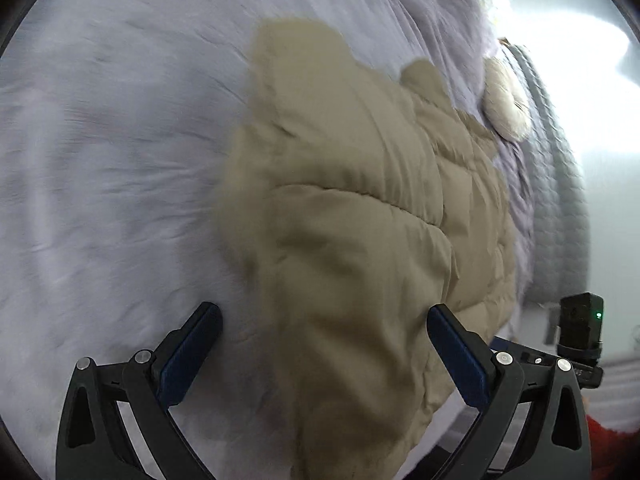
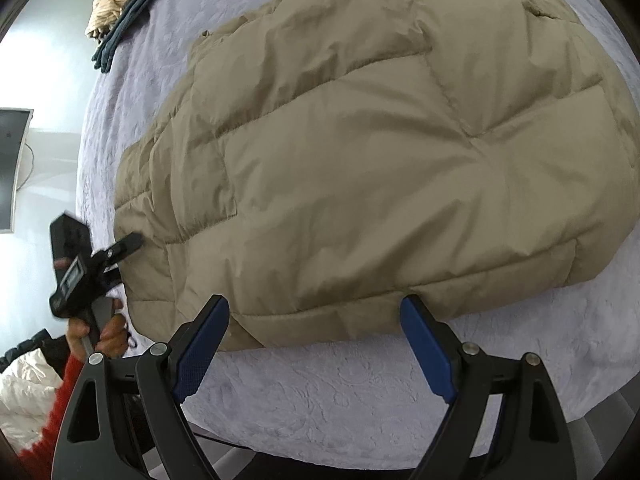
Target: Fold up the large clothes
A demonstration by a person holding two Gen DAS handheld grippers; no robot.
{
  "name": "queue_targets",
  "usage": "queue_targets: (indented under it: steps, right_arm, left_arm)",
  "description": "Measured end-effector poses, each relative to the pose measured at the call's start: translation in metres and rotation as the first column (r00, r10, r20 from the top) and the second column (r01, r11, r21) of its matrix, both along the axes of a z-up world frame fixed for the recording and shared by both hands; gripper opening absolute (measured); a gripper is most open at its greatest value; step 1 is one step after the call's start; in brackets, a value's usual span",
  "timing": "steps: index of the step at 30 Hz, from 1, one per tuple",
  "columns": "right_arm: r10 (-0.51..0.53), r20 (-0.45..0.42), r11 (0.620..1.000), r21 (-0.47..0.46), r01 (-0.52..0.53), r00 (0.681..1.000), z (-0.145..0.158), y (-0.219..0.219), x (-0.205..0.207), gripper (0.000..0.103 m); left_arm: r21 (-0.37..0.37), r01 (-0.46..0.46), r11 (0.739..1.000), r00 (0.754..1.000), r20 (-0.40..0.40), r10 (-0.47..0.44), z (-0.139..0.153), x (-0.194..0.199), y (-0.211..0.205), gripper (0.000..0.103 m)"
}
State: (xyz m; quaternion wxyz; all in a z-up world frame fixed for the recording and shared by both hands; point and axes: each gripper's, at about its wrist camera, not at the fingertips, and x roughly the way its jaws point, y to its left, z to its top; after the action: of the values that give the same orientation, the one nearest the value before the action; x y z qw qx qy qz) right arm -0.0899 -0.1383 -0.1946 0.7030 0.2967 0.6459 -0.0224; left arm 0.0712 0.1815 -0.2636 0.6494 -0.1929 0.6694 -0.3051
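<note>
Jaws of both grippers gape — quilted jacket [image 2: 360, 152] lies just ahead.

Bed [image 2: 320, 400] covered with a pale lilac textured spread. A tan quilted puffer coat [image 2: 380, 152] lies flat on it, hem near the front edge. Small pile of folded clothes [image 2: 120, 12], striped and dark blue, at far corner.

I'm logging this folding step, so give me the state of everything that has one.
Left gripper: jaws open, straddling the jacket's edge.
Right gripper: jaws open at the jacket's near edge.
Tan puffer jacket: lying on the bed, gripped by neither.
Lavender bedspread: spread out, wrinkled.
Clothes pile: heaped at the bed's far corner.
</note>
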Motion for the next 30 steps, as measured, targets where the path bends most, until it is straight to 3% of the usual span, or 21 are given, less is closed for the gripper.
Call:
queue_targets:
  steps: [7,9,11,12,13,14,15,18,23,30]
  right_arm:
    - [0.047,0.036,0.998,-0.037,-0.045,0.998,0.017,-0.001,0.005,0.089]
    - [0.06,0.064,0.996,-0.067,-0.056,0.996,0.023,-0.003,0.009,0.089]
    - [0.072,0.085,0.992,-0.108,-0.062,0.994,0.028,-0.006,0.015,0.089]
    - [0.075,0.098,0.99,-0.123,-0.063,0.992,0.029,-0.008,0.018,0.082]
    - [0.079,0.114,0.989,-0.135,-0.063,0.99,0.031,-0.01,0.021,0.052]
    - [0.088,0.129,0.985,-0.158,-0.068,0.988,0.032,-0.011,0.025,0.038]
    - [0.099,0.133,0.98,-0.186,-0.073,0.986,0.032,-0.011,0.029,0.021]
    - [0.131,0.209,0.969,-0.233,-0.08,0.969,0.032,-0.016,0.041,0.014]
    - [0.132,0.284,0.964,-0.26,-0.057,0.95,0.021,-0.029,0.069,0.014]
    - [0.014,0.291,0.994,-0.106,0.018,0.957,-0.021,-0.051,0.099,0.014]
  left_arm:
    - [-0.035,0.061,0.998,0.998,-0.008,-0.062,-0.02,0.012,-0.029,0.103]
    - [-0.025,0.09,0.996,0.996,0.018,-0.089,-0.02,0.011,-0.033,0.086]
    - [-0.061,0.112,0.992,0.994,0.014,-0.111,-0.019,0.008,-0.037,0.041]
    - [-0.101,0.099,0.99,0.995,-0.005,-0.1,-0.019,0.007,-0.037,0.035]
    - [-0.109,0.091,0.99,0.996,-0.003,-0.092,-0.017,0.006,-0.039,0.03]
    - [-0.102,0.092,0.991,0.996,0.015,-0.091,-0.013,0.005,-0.043,0.027]
    - [-0.091,0.094,0.991,0.995,0.029,-0.092,-0.008,0.003,-0.045,0.026]
    - [-0.095,0.084,0.992,0.996,0.031,-0.082,0.008,0.0,-0.049,0.023]
    - [-0.097,0.073,0.993,0.997,0.047,-0.069,0.044,-0.005,-0.055,0.023]
    - [-0.065,0.137,0.988,0.985,0.112,-0.129,0.116,-0.017,-0.102,0.023]
